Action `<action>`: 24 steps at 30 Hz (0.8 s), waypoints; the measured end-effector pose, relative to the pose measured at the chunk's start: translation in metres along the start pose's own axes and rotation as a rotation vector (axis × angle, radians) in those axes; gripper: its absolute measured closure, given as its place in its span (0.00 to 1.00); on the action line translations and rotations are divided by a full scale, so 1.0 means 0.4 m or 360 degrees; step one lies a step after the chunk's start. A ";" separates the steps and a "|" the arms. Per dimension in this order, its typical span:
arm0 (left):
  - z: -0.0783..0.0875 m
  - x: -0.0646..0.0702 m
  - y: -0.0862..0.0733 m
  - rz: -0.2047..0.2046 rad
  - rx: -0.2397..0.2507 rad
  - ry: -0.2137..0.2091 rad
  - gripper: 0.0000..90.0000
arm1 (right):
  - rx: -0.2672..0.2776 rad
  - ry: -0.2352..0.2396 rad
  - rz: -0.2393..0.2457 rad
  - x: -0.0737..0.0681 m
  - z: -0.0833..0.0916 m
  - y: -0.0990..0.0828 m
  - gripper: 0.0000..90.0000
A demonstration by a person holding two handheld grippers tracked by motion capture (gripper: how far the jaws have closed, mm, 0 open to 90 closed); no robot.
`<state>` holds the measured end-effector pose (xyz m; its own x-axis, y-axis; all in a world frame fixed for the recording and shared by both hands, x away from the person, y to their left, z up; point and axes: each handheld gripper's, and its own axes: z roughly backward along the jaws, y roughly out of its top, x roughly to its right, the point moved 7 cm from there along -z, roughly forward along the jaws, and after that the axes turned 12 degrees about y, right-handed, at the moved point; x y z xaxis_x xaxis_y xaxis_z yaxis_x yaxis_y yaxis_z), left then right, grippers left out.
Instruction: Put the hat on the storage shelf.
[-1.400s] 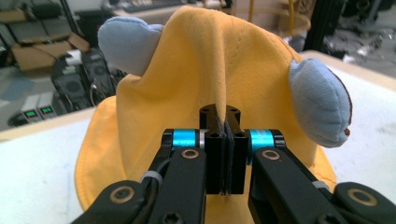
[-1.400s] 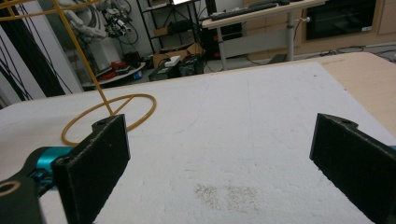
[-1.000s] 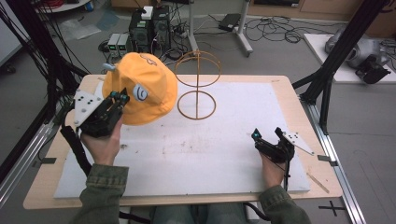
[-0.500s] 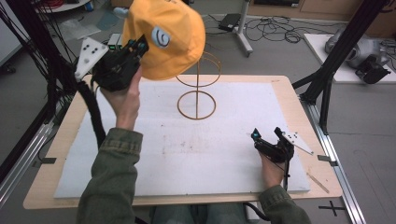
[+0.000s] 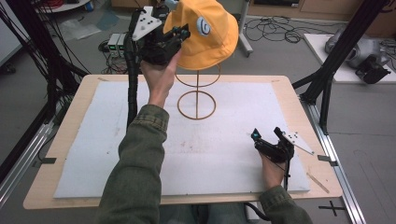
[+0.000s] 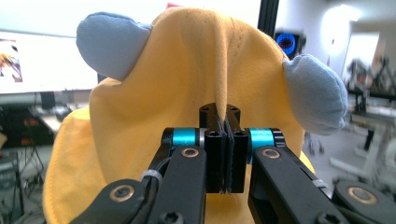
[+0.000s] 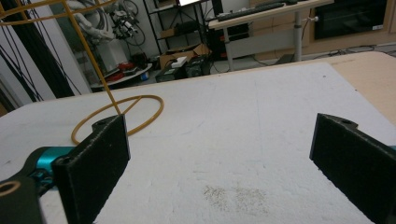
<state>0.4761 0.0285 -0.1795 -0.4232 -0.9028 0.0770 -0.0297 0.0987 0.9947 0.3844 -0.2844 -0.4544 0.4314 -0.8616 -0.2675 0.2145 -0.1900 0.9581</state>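
left gripper raised above gold wire ring stand, jaws pinched tight on fold of yellow fabric hat w/ pale blue ears. right gripper rests low on white foam mat, jaws wide apart, holding nothing.

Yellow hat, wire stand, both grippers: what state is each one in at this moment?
Yellow hat: lifted off the table, a fold of its fabric pinched, hanging above the stand's top ring.
Wire hat stand: upright on the white mat, bare; whether the hat touches it cannot be told.
Left gripper: raised, jaws shut on the hat.
Right gripper: low over the mat, jaws open, holding nothing.
White mat: flat on the table.
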 end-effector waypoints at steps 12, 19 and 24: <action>-0.060 -0.003 -0.104 -0.0107 -0.0352 0.0080 0.98 | 0.0007 0.0009 0.0014 -0.003 0.002 0.003 0.05; -0.071 -0.028 -0.165 -0.0018 -0.0476 0.0112 0.98 | 0.0006 0.0012 0.0013 -0.002 0.003 0.003 0.05; -0.070 -0.045 -0.199 0.0023 -0.0495 0.0117 0.98 | 0.0005 0.0006 0.0006 -0.001 0.003 0.003 0.05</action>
<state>0.5115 0.0252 -0.2581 -0.3548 -0.9311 0.0850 0.2592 -0.0106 0.9658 0.3834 -0.2849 -0.4530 0.4357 -0.8604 -0.2642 0.2101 -0.1881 0.9594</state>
